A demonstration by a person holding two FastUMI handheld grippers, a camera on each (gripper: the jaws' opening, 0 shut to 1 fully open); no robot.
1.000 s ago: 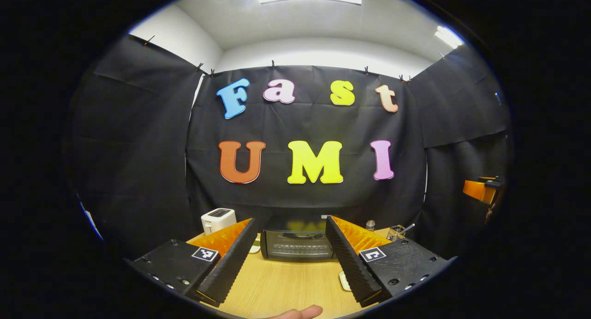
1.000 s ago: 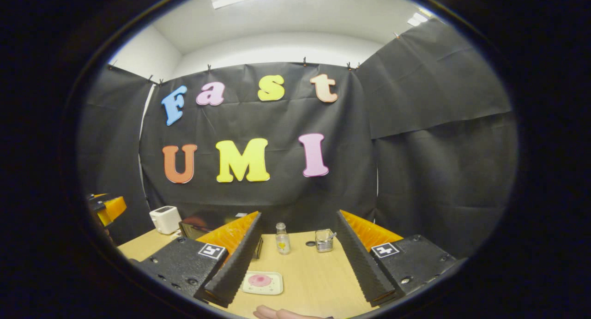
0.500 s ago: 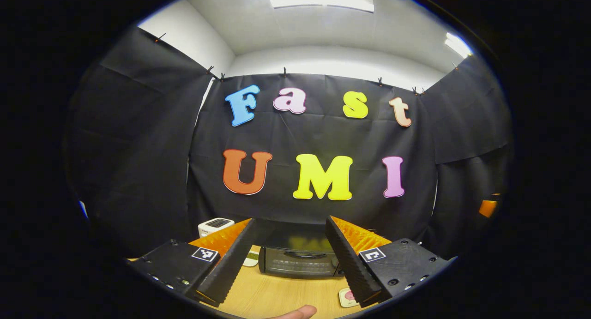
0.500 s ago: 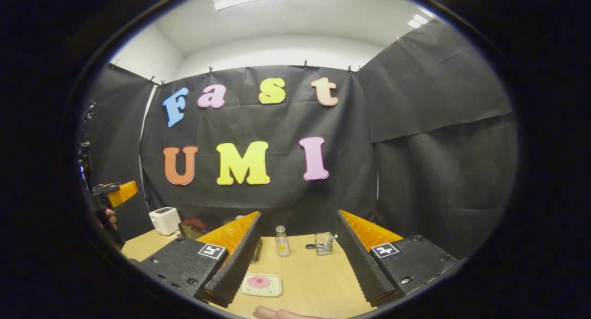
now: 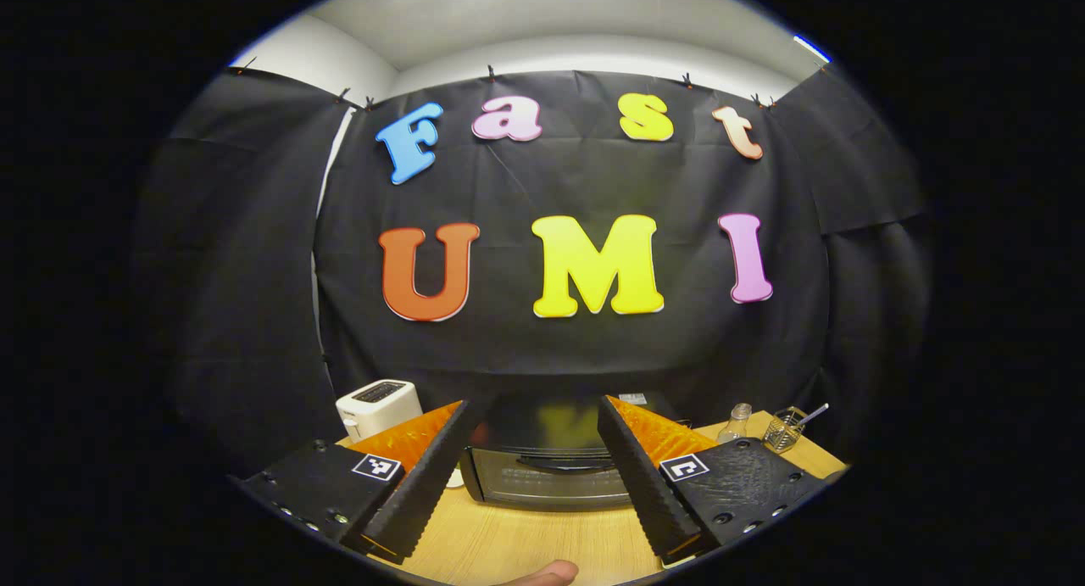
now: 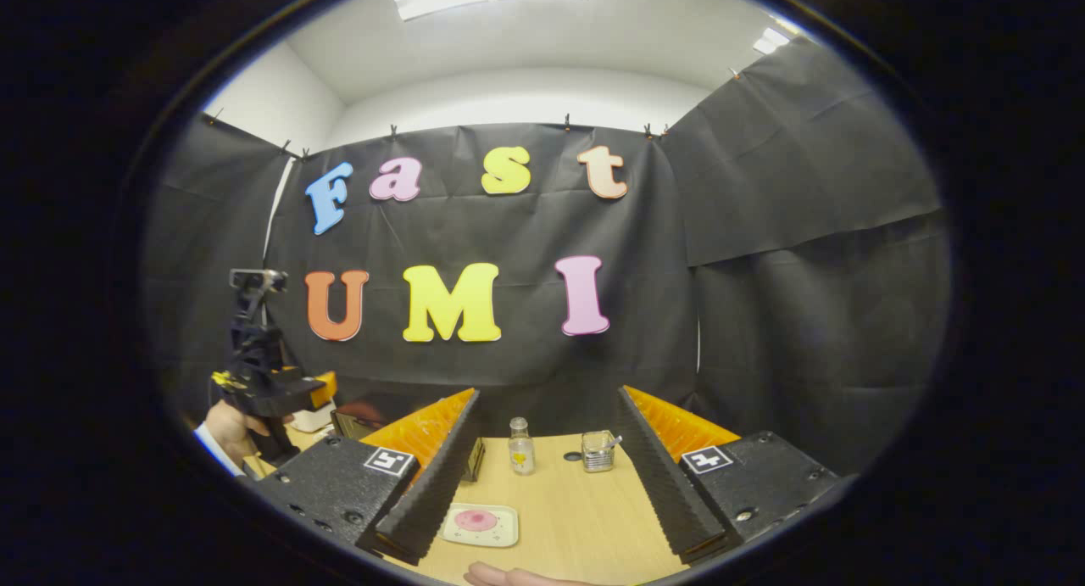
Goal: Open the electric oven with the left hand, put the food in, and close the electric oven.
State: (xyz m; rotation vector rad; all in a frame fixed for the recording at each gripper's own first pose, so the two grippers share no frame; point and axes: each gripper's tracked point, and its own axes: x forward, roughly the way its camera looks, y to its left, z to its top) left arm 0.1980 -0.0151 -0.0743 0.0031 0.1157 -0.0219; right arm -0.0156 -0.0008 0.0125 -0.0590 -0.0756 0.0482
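Note:
The black electric oven [image 5: 547, 477] stands on the wooden table [image 5: 525, 544] with its door shut and its handle [image 5: 566, 462] across the top of the door. My left gripper [image 5: 532, 406] is open, a short way in front of the oven and level with it, fingers framing the door. In the right gripper view, the left gripper [image 6: 263, 374] is at the left in a hand [image 6: 225, 425], near the oven's corner [image 6: 360, 418]. The food, a pink round on a white square plate [image 6: 479, 522], lies on the table just ahead of my open right gripper [image 6: 548, 393].
A white toaster [image 5: 377, 406] stands left of the oven. A small glass bottle [image 6: 520, 446] and a cup with a spoon [image 6: 598, 450] stand at the back of the table, right of the oven. A thumb [image 5: 542, 573] shows at the bottom edge.
My left gripper has moved forward toward the oven, which now looks larger and nearer. In the right gripper view it has come in from the left edge. The right gripper has hardly moved.

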